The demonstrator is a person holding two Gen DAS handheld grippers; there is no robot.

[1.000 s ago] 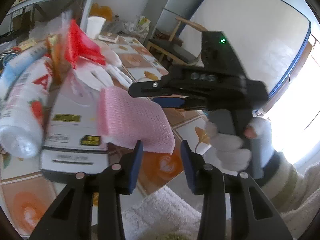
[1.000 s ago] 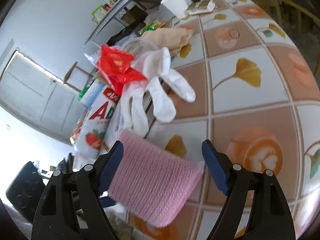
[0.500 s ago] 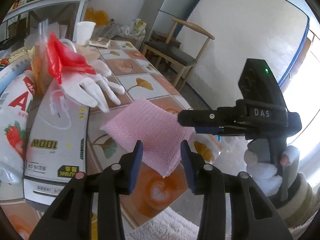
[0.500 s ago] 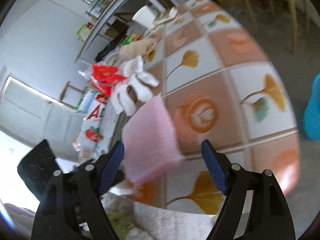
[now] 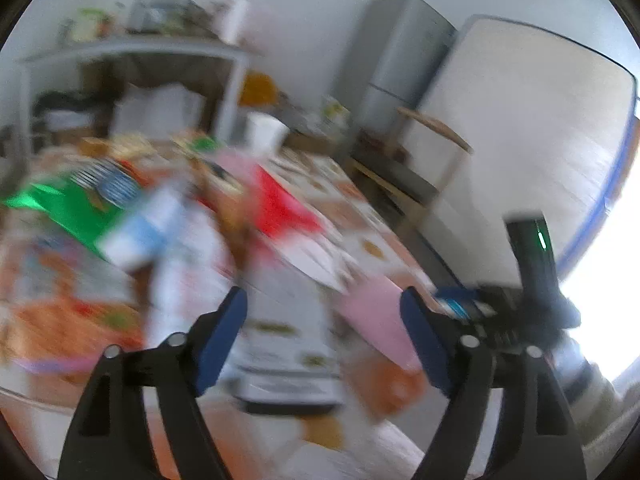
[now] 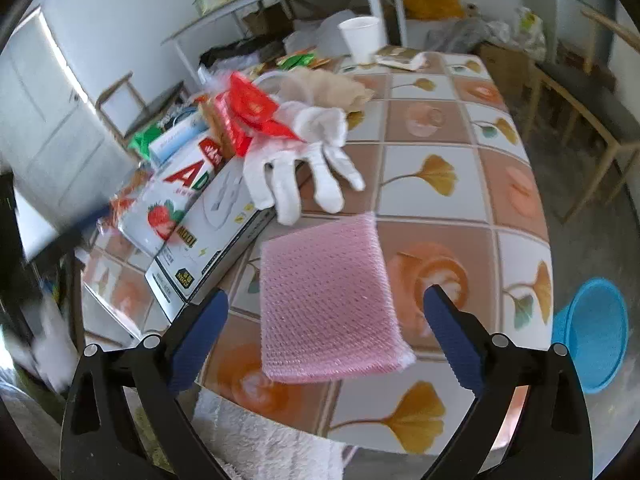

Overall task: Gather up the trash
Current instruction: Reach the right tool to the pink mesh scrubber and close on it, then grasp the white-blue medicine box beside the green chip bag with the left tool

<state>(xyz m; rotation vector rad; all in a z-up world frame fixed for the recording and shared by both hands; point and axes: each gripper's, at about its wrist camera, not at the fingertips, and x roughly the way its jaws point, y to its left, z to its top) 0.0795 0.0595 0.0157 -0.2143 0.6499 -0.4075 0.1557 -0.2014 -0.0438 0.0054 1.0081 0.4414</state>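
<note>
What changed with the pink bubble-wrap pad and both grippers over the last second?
The left gripper let go of the pink bubble-wrap pad and its fingers are opening; the right gripper is opening too, with the pad between its fingers but untouched. The white glove and box stayed put.

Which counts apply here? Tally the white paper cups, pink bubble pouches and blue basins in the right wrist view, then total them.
white paper cups: 1
pink bubble pouches: 1
blue basins: 1
Total: 3

Both hand-held grippers opening; pink bubble pouch [image 6: 328, 300] released, now flat on table [image 6: 436, 208]
</note>
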